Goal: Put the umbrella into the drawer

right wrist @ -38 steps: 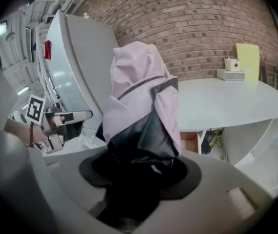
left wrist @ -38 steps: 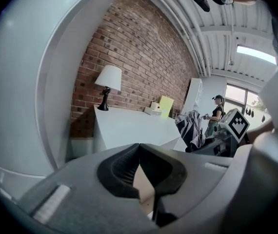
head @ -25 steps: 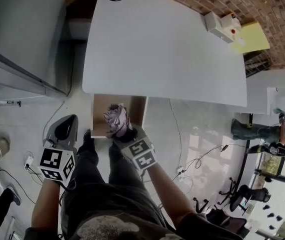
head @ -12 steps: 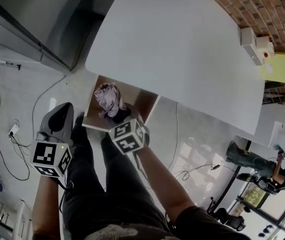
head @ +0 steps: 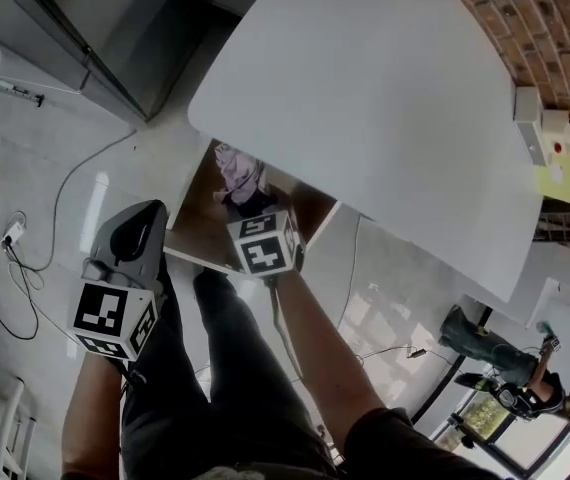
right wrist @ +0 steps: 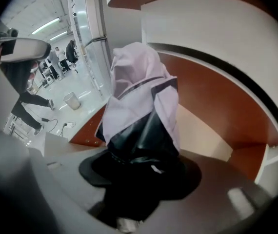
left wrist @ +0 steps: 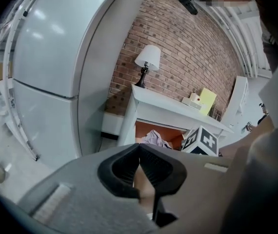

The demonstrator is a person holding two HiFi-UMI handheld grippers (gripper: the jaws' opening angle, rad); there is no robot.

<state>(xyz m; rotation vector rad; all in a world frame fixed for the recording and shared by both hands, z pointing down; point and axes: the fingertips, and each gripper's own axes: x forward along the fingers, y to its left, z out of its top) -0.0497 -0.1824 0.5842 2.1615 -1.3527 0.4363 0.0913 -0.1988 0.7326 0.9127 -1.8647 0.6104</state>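
Because the white desk point(head: 365, 98) overhangs most of the open drawer point(head: 193, 213) beneath it, you have only the brown-lined strip that sticks out past the edge to work through. That is likely why the load goes in at a steep downward slant rather than flat.

The folded umbrella point(right wrist: 139, 101), pale lilac fabric over a dark lower part, is partly inside the drawer. Its fabric end reaches in under the desk edge, above the pale drawer floor; whether it touches that floor cannot be told.

Your right tool point(head: 252, 208) is clamped on the umbrella's dark end, its jaws held apart by that thickness. Gripping there sends the free fabric end in first and leaves your hand outside the front rim. The lowering looks nearly done, with only the release left. Letting go too high could leave the dark end riding on the rim.

Your left tool point(head: 143, 223) hangs beside your leg, outside the drawer's left side. Its jaws are together on nothing, out of the way.
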